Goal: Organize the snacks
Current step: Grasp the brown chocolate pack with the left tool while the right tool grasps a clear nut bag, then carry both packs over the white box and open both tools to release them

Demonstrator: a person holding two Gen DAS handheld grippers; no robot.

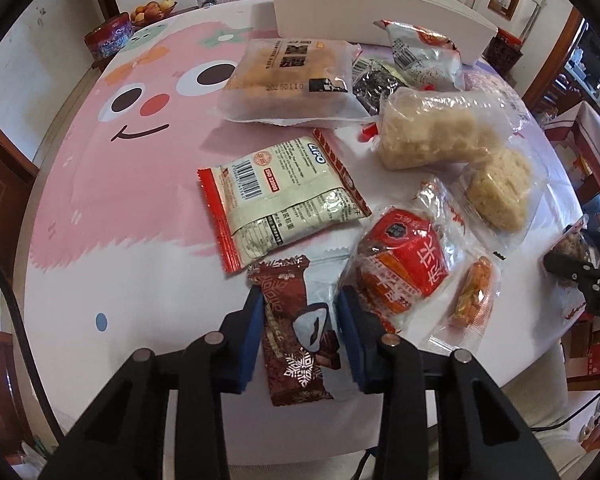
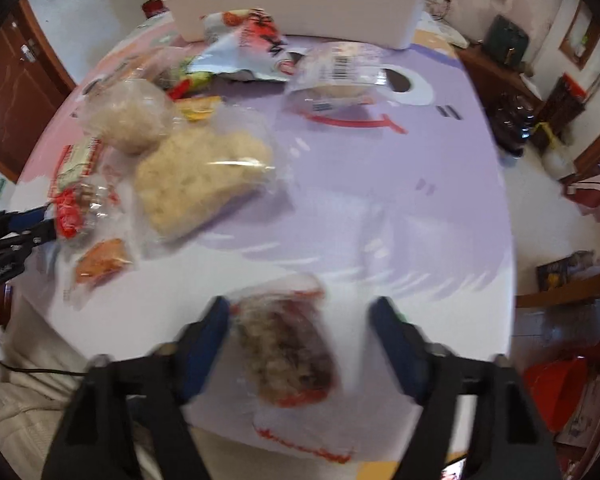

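1. Left gripper [image 1: 300,312]: blue pads pinched tight on the brown snowflake-print snack [image 1: 296,344], at the near edge of the table [image 1: 140,280].
2. Right gripper [image 2: 300,332]: jaws part-open, straddling a clear pack w/ dark nutty filling [image 2: 288,352]; left pad just beside it, right pad apart. View blurred.
3. Other snacks lie in a loose cluster mid-table: Lipo pack [image 1: 284,196], red-label cake [image 1: 404,264], rice-puff bags [image 1: 436,132].
4. White bin [image 1: 372,8] at far edge.
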